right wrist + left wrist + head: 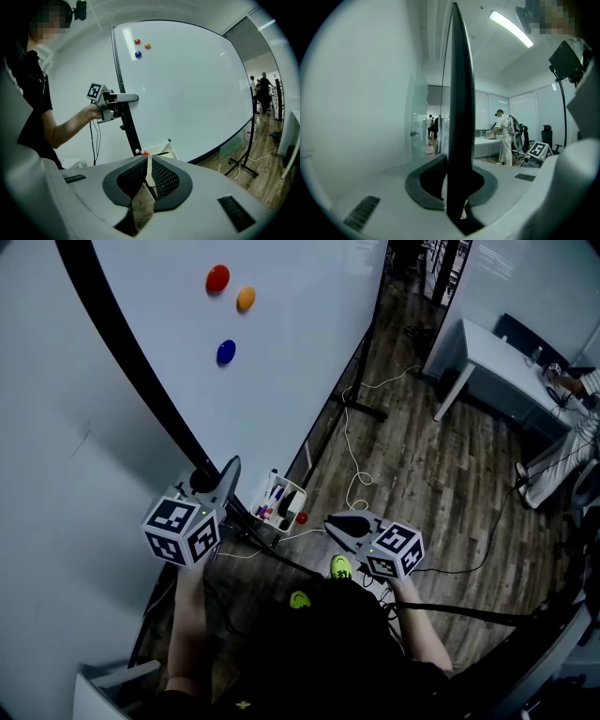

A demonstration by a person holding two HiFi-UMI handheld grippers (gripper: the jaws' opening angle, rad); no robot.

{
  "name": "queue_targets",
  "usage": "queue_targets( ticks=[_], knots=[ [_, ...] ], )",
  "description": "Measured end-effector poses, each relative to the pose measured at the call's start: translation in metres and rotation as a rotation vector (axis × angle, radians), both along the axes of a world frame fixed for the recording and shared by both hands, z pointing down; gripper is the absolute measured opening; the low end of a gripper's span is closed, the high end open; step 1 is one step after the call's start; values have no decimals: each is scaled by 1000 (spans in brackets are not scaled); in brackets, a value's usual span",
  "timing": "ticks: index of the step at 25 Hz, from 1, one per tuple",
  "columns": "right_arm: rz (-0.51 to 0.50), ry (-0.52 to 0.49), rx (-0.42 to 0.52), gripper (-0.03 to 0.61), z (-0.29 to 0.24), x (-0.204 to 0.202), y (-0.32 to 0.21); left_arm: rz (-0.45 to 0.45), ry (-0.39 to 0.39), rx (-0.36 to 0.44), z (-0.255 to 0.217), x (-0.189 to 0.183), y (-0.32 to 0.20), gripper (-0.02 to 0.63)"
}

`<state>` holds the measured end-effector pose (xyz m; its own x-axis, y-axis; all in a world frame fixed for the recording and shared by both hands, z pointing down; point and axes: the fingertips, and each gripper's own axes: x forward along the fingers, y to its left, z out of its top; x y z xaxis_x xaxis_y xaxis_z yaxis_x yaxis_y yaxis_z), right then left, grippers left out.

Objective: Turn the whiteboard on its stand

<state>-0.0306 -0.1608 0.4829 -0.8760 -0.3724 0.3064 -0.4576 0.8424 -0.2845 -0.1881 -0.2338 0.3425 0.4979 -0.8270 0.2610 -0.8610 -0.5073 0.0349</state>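
At the left, the left gripper (217, 486) has its fingers clamped on the black frame (459, 117) that edges the large white whiteboard (291, 352). The left gripper view shows the dark bar running up between the two pads. The board fills the upper left of the head view and slants across it. Its black stand foot (364, 411) rests on the wooden floor further back. Red (217, 278), orange (246, 298) and blue (226, 352) round magnets sit on the board face, and a small tray of markers (278, 498) hangs at its lower edge. To the right, the right gripper (349, 526) hangs low and away from the board, fingers together with nothing between them. The step in hand looks like the hold on the side edge, ready for the swing. The next move probably calls for a steady push or pull on that edge around the stand's pivot. The clamp should stay firm, and the tray should keep clear of the white cable (356, 486) on the floor.
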Motion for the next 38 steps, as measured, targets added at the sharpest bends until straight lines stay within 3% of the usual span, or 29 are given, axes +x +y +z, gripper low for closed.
queue_targets(
  ticks=[7, 10, 25, 38],
  knots=[
    [21, -4, 2, 18, 11, -7, 13, 7, -87, 129, 8, -2, 9, 71],
    [23, -5, -6, 18, 12, -9, 15, 28, -78, 152, 6, -1, 8, 77],
    [4, -2, -7, 18, 14, -10, 12, 2, -40, 59, 5, 1, -8, 63],
    [20, 26, -7, 17, 34, -1, 17, -10, -49, 51, 19, 1, -18, 63]
  ],
)
